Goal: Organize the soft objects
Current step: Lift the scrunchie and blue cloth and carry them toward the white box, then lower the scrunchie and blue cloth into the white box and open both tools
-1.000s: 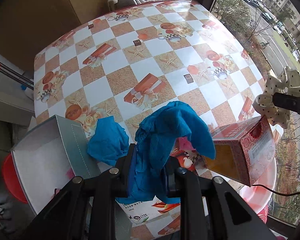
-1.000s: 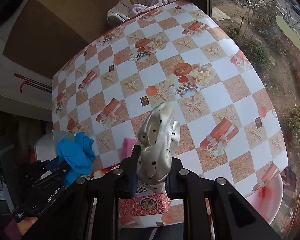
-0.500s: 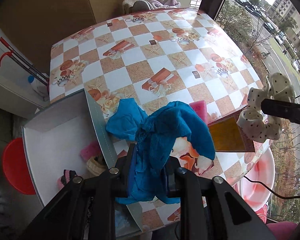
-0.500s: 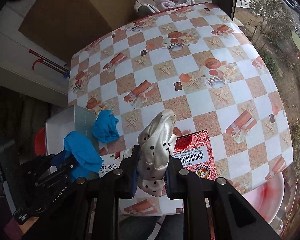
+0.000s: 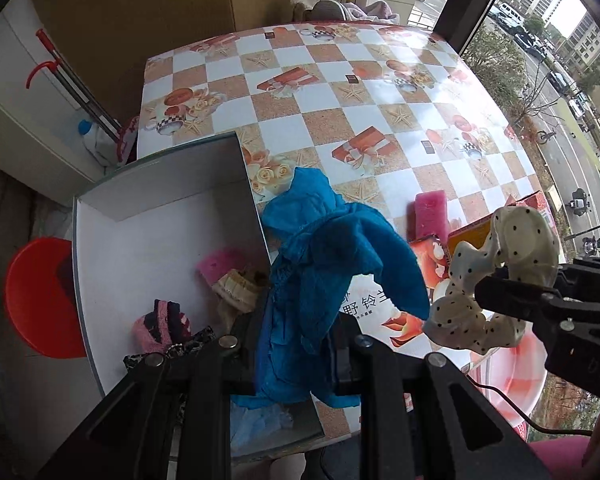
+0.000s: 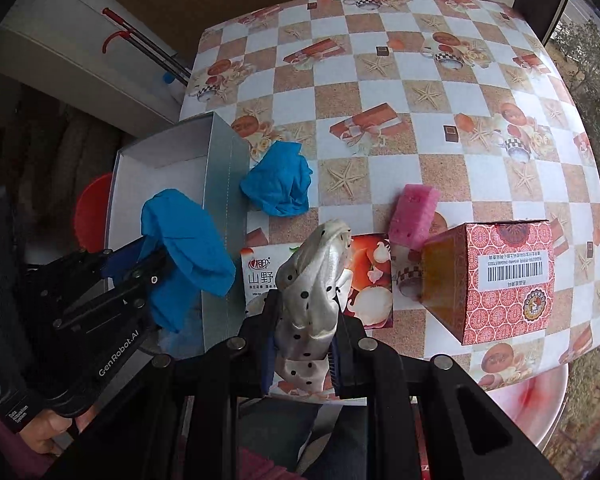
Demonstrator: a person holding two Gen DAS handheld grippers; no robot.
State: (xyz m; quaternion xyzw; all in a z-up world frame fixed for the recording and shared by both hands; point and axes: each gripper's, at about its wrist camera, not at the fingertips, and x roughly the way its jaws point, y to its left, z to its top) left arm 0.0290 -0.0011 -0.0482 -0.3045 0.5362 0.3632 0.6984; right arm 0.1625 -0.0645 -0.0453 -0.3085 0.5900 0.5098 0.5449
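Taking the open grey box [image 6: 224,184] as the landmark and reading from there rightward: it sits at the left edge of the table [image 6: 420,128], and a few small soft things already lie on its white floor.

Over the box's near end, the left gripper [image 5: 296,344] has its fingers clamped on a blue cloth [image 5: 332,264]. The cloth looks light and limp; it droops over both sides of the grip, so its long axis runs roughly up and down, a loose flap pointing away toward the table. A pinch at the bunched middle seems the sound hold, since any edge would just unfold.

Just right of the box wall, a second blue cloth [image 6: 278,184] lies crumpled on the table with no clear direction to it.

Further right of the box, the right gripper [image 6: 304,344] has its fingers closed on a cream dotted scrunchie [image 6: 316,280]. It appears satiny, likely a little slippery, and very light. It stands stretched along the fingers, its free end pointing forward over a flat printed packet [image 6: 376,264].

Beyond that, well right of the box, a pink sponge [image 6: 414,216] leans against a red carton [image 6: 504,280].
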